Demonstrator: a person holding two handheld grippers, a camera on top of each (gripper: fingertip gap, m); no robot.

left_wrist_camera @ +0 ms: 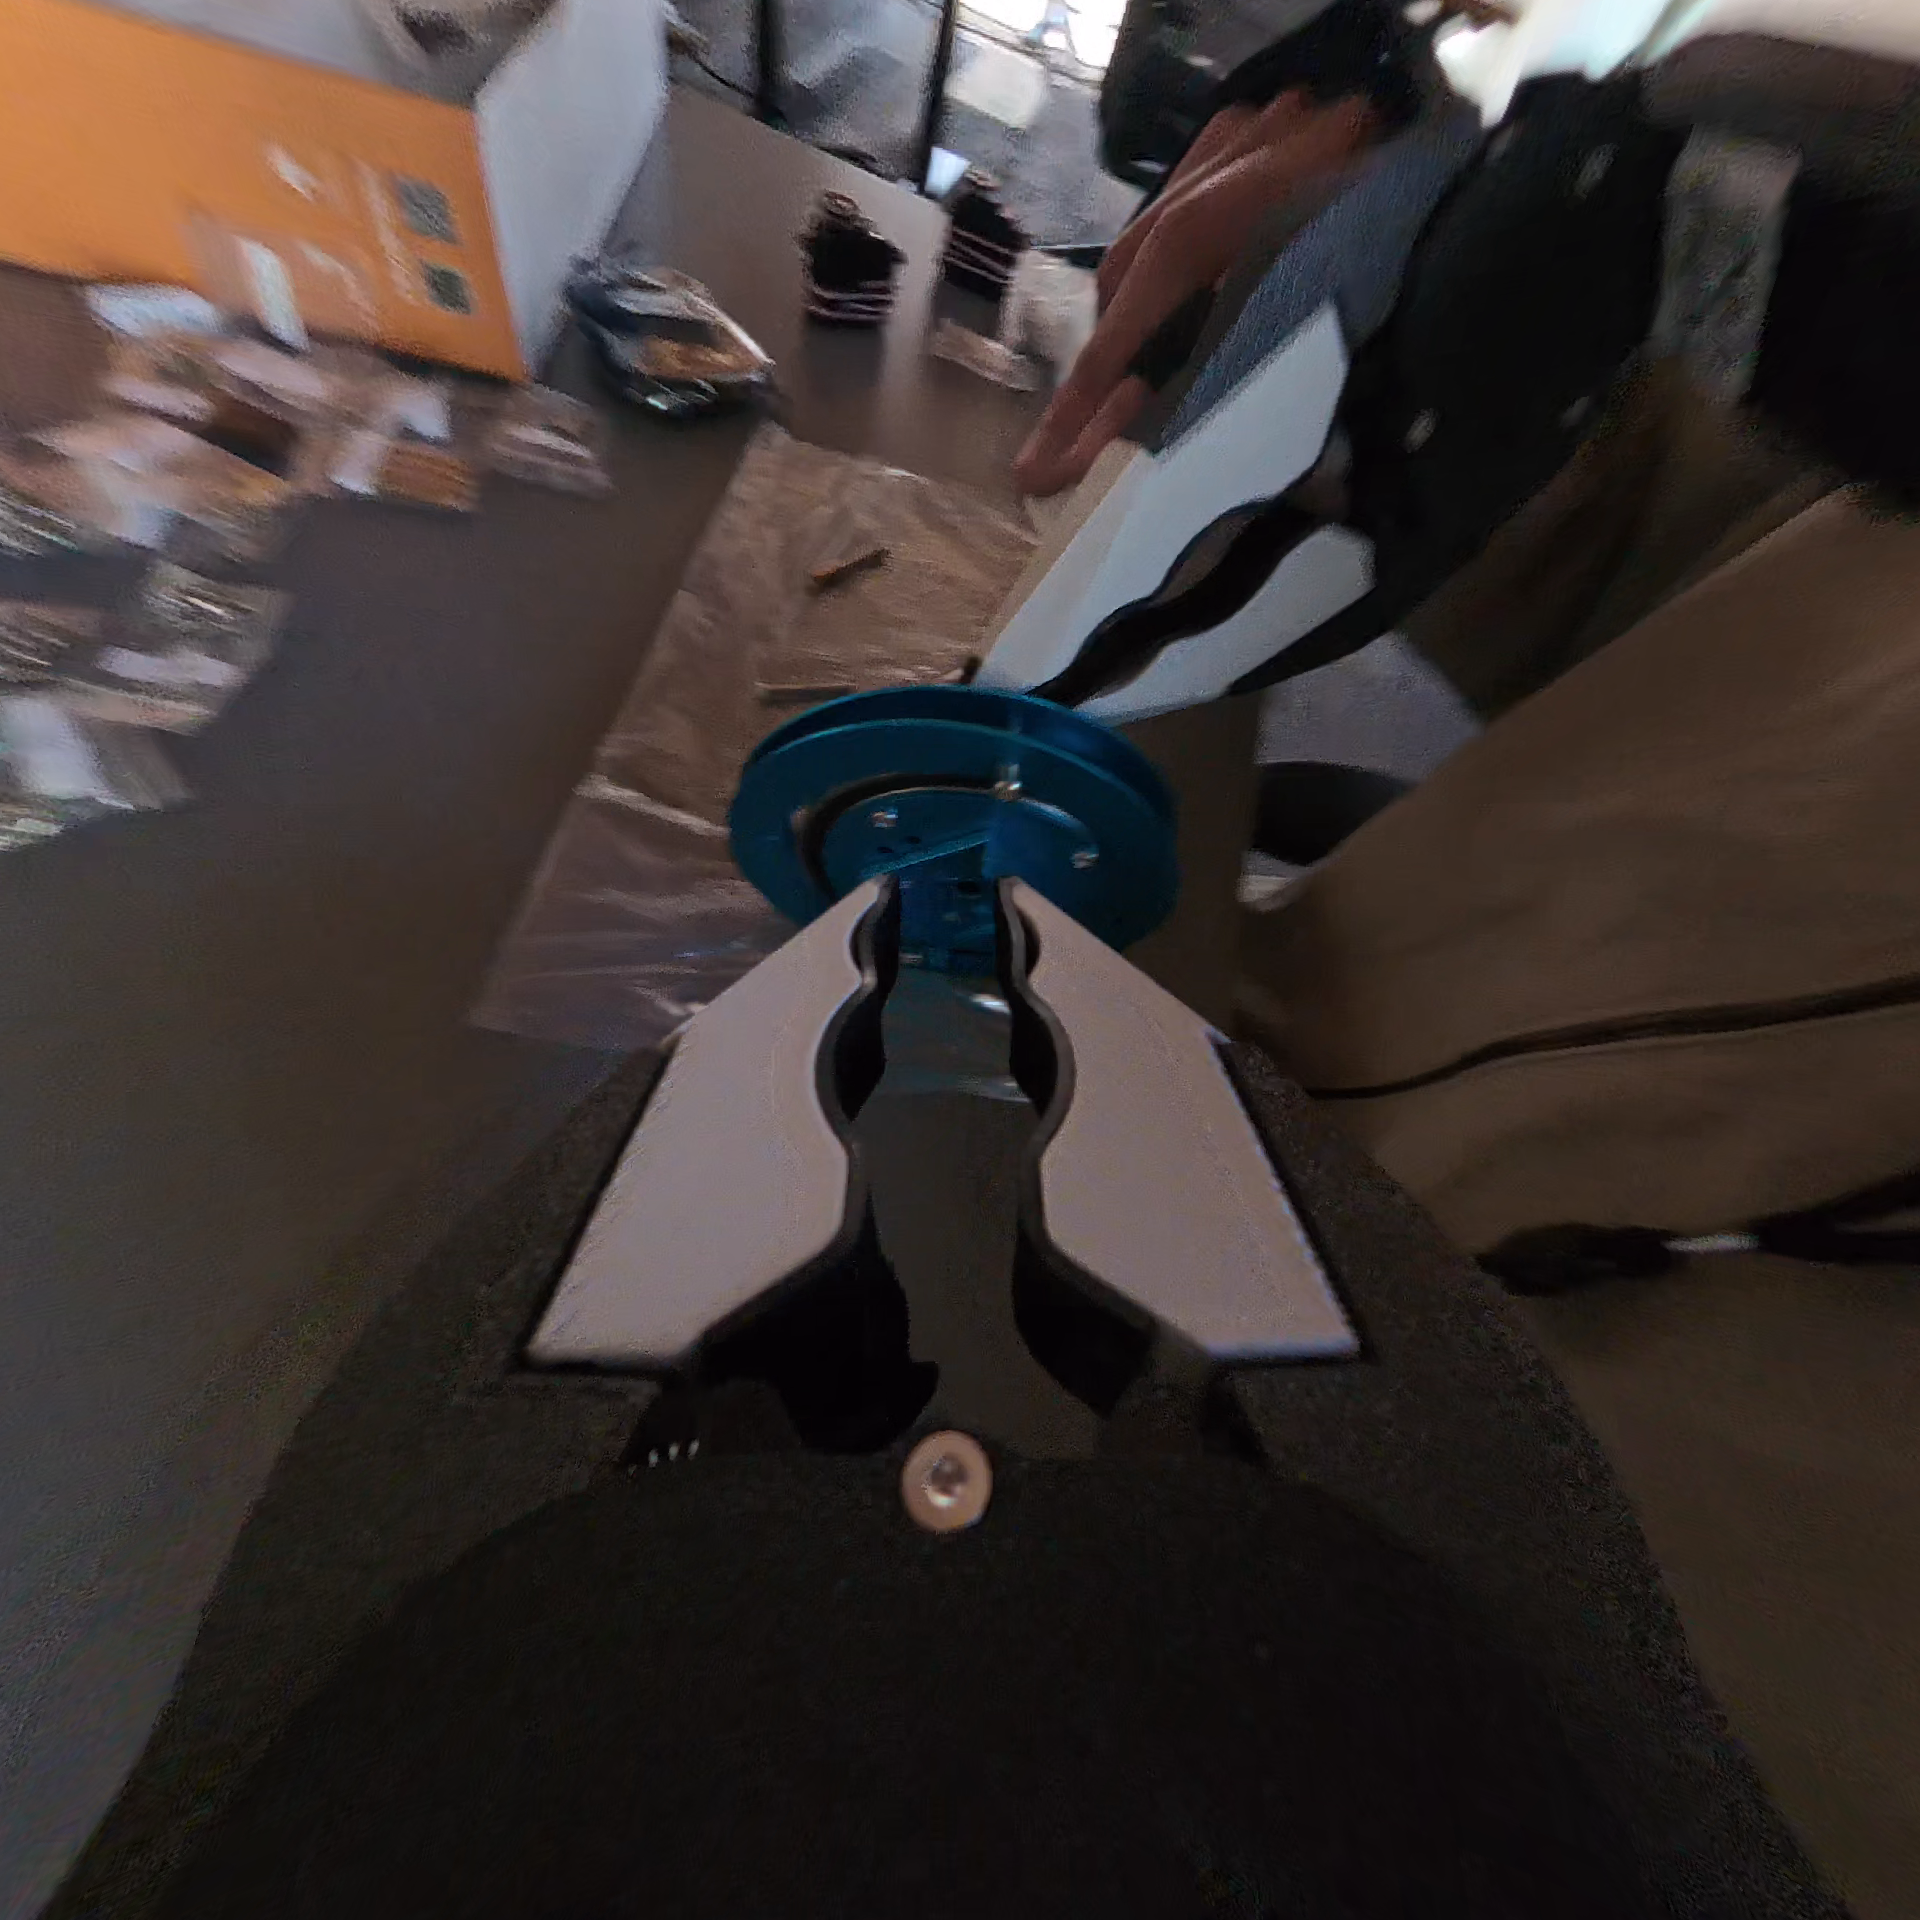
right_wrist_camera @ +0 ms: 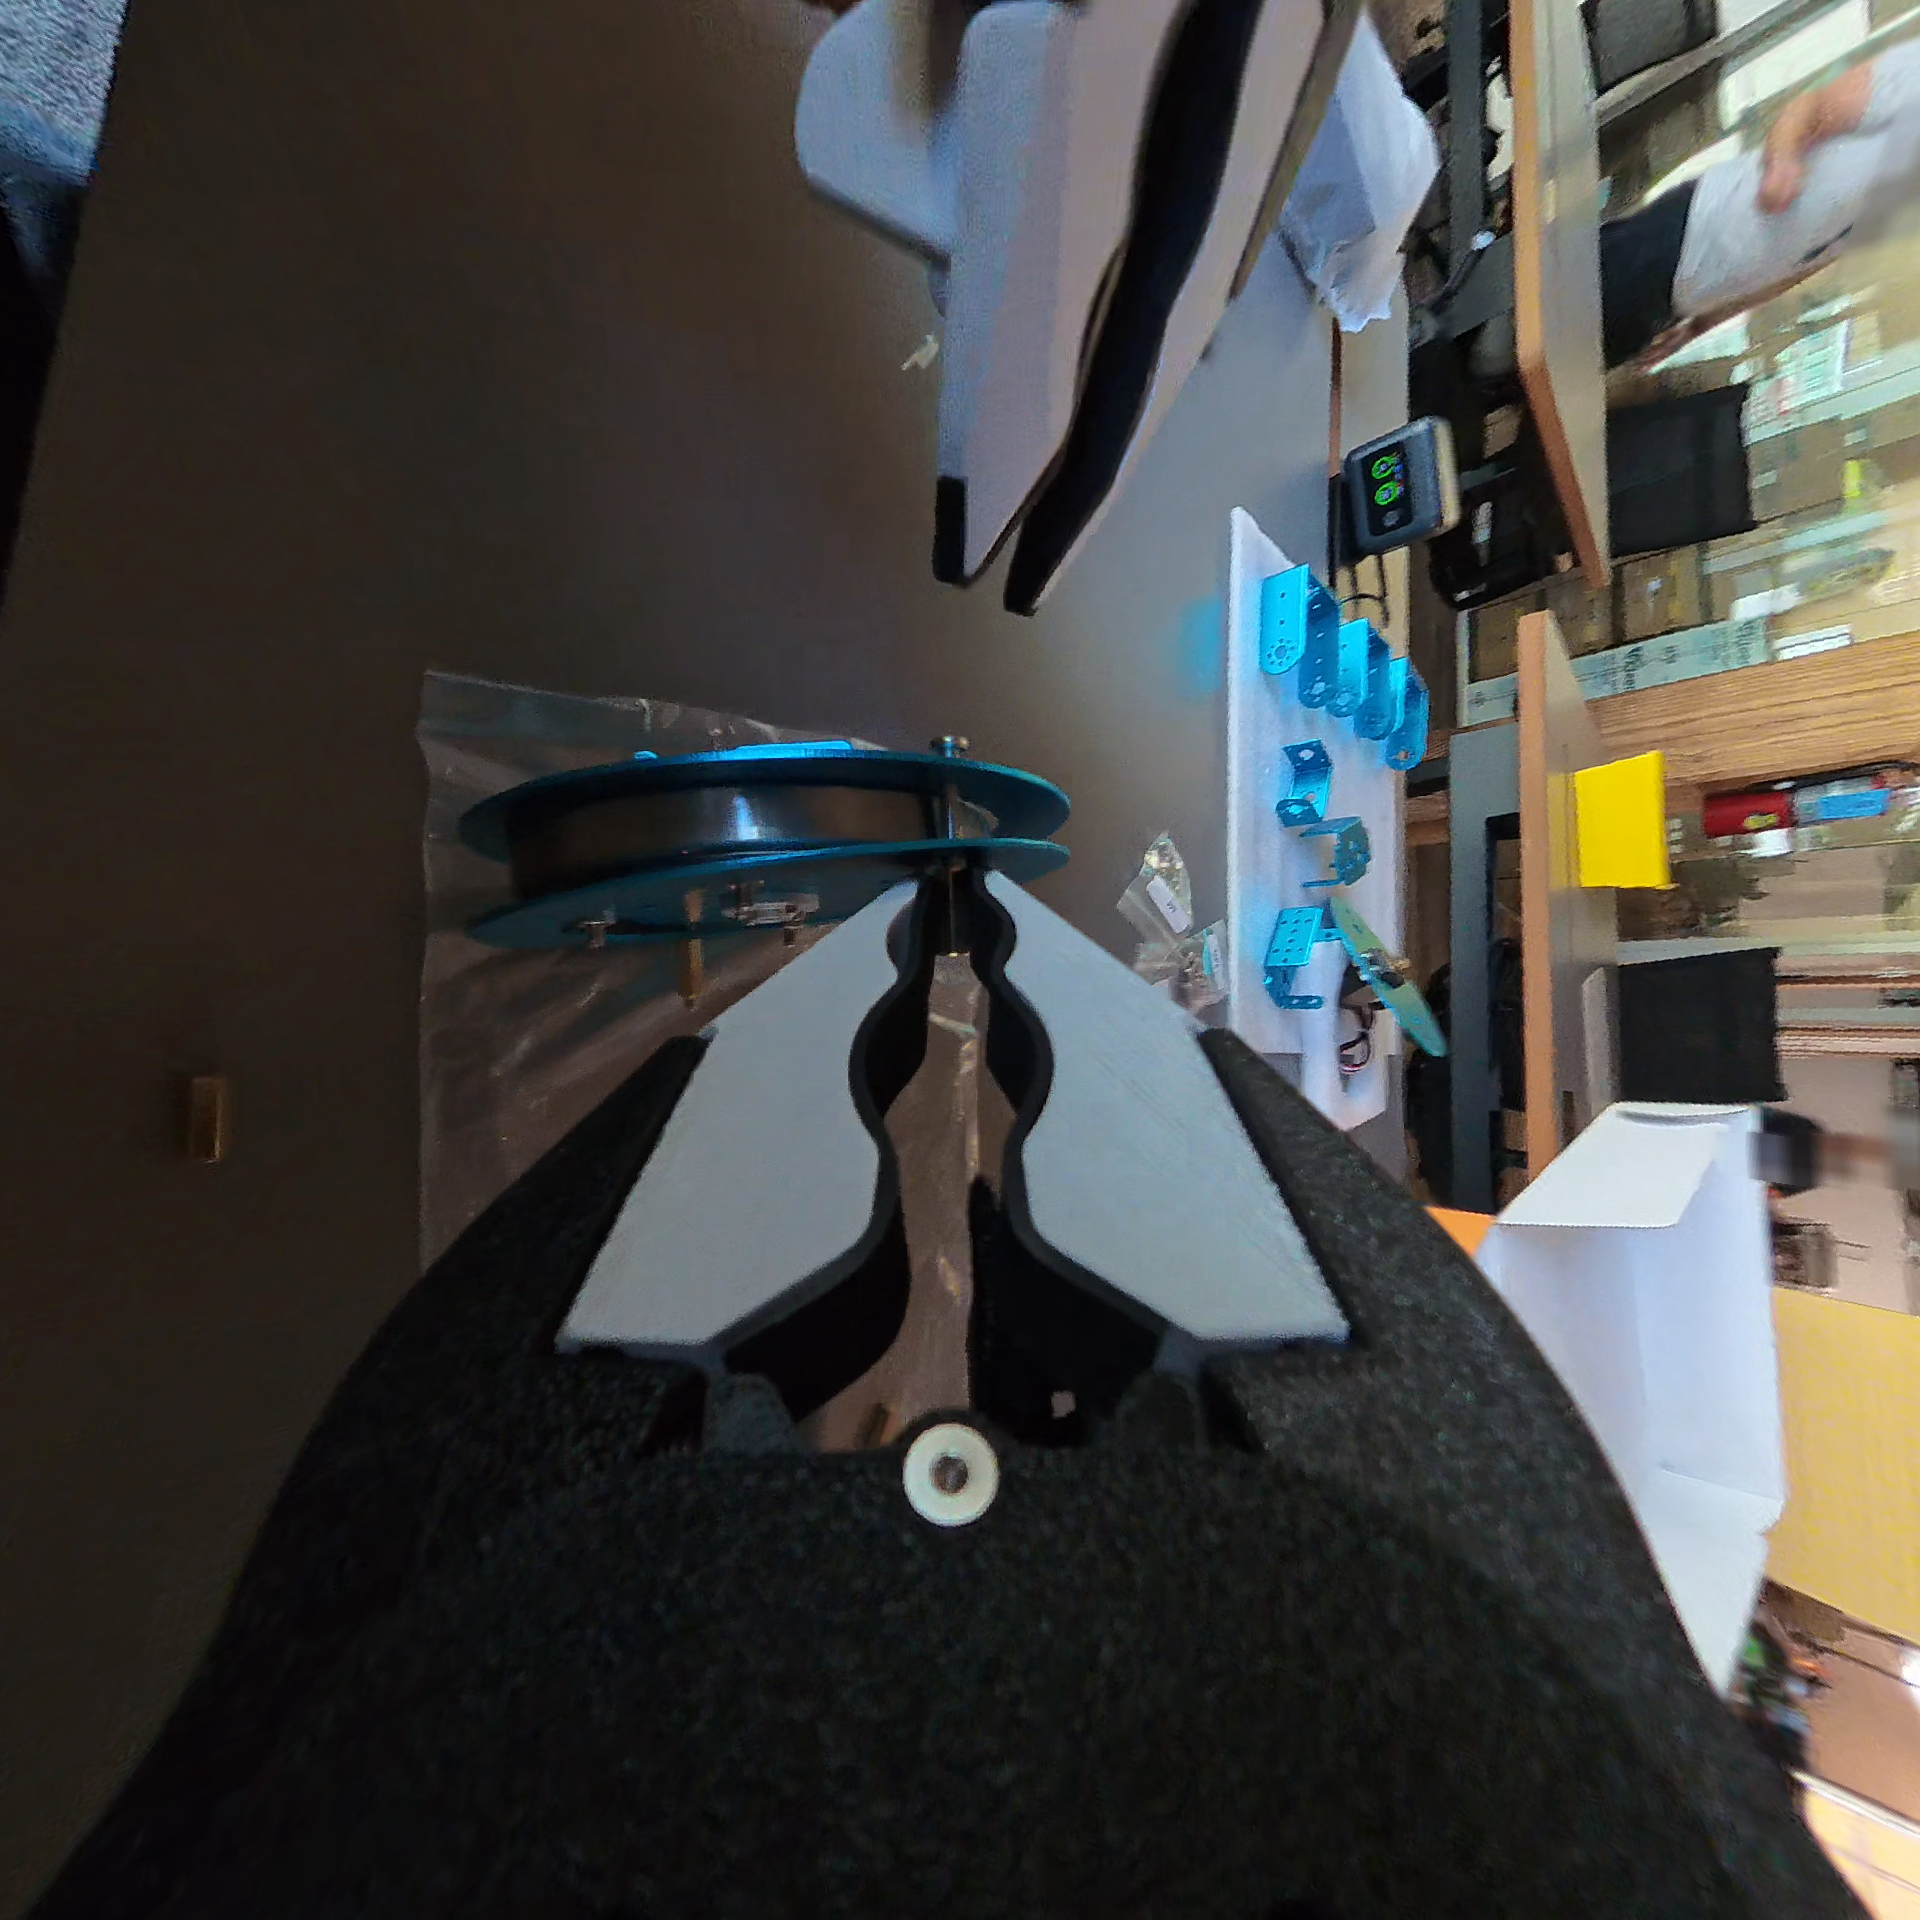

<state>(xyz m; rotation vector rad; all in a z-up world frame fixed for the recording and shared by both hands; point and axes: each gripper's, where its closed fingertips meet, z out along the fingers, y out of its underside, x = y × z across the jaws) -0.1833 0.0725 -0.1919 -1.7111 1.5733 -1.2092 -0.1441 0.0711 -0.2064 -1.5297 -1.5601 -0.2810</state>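
A blue two-disc metal assembly [right_wrist_camera: 758,831] with a dark core is held on edge above a clear plastic bag [right_wrist_camera: 540,997]. My right gripper [right_wrist_camera: 951,909] is shut on a brass post at the assembly's rim. In the left wrist view the assembly [left_wrist_camera: 951,810] faces me, with a blue bracket at its middle. My left gripper [left_wrist_camera: 945,904] points at that face with its jaws a narrow gap apart. The right wrist view shows the left gripper [right_wrist_camera: 987,561] a short way off the assembly and empty. The right gripper [left_wrist_camera: 1195,582], held by a hand, shows behind the discs.
A white foam tray [right_wrist_camera: 1262,665] with several blue brackets lies on the dark table [right_wrist_camera: 416,416]. Near it are a small device with a lit screen [right_wrist_camera: 1397,488], a white box [right_wrist_camera: 1642,1351] and a loose brass standoff [right_wrist_camera: 208,1117]. An orange box [left_wrist_camera: 260,177] and two black servos [left_wrist_camera: 847,260] stand farther off. Spacing between my two grippers at the tips: around 5 cm.
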